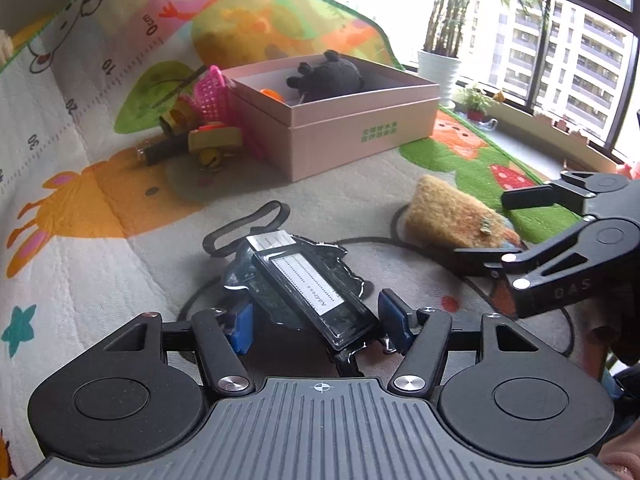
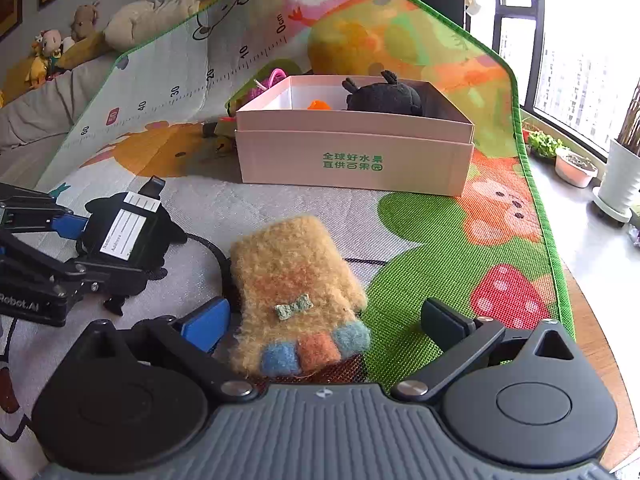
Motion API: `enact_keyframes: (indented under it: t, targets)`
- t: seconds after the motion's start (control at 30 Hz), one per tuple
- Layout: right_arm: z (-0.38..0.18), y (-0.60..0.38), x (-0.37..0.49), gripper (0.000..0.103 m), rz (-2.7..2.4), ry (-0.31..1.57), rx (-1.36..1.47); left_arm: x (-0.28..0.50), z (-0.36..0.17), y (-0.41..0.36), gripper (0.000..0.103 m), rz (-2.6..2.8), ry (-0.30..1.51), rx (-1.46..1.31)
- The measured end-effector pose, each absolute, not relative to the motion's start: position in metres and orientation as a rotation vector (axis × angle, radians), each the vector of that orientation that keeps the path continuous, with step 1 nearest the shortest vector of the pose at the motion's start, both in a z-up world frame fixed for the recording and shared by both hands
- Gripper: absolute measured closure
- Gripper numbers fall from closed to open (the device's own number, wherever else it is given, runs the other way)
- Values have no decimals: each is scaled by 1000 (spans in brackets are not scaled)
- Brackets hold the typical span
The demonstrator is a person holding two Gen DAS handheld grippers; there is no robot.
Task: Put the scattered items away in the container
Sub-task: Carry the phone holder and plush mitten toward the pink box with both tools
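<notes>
Left wrist view: left gripper (image 1: 314, 314) straddles black luggage tag (image 1: 308, 280); left pad touches it, right pad stands just clear, so released.
Right wrist view: right gripper (image 2: 326, 322) spread wide around fuzzy tan mitten (image 2: 292, 292), pads clear of it.
Pink box (image 2: 352, 156): ahead of both tools, well apart; black plush (image 2: 384, 98) inside.
Play mat (image 2: 420, 240): under everything.

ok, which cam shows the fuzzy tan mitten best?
Right wrist view: the fuzzy tan knitted mitten lies whole between the open right claw, green bow and coloured tips visible. Left wrist view shows only its cuff end, partly behind that claw.
</notes>
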State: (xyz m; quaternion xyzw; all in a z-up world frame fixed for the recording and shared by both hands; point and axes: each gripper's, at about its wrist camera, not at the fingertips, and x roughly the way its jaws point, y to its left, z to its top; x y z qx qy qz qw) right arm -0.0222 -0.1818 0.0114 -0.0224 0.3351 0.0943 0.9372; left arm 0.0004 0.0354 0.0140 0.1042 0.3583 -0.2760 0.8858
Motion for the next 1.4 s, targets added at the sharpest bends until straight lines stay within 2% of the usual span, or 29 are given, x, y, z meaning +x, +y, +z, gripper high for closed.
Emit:
enact_keyframes:
  t: [0.1,0.17,0.33,0.7,0.97,1.23,1.4]
  targets:
    - [12,-182,-22,1,194,684,-45,-9,14,29,26,-604,744,236]
    - [11,-182,-22,0,197,682,-44,-12,14,28,12,-604,738,241]
    - [11,-182,-23,0,200,676,-40,-11,15,28,3,-557,734,241]
    - [10,-184,-24,0,205,671,-32,-15,17,32,1,-470,697,362]
    - [11,-183,-24,0,205,672,-34,-1,20,33,1,-401,785,196]
    - [11,-183,-25,0,205,671,-33,-22,27,32,1,-449,803,80]
    - [11,-184,-25,0,203,669,-31,-1,24,20,1,-361,784,134]
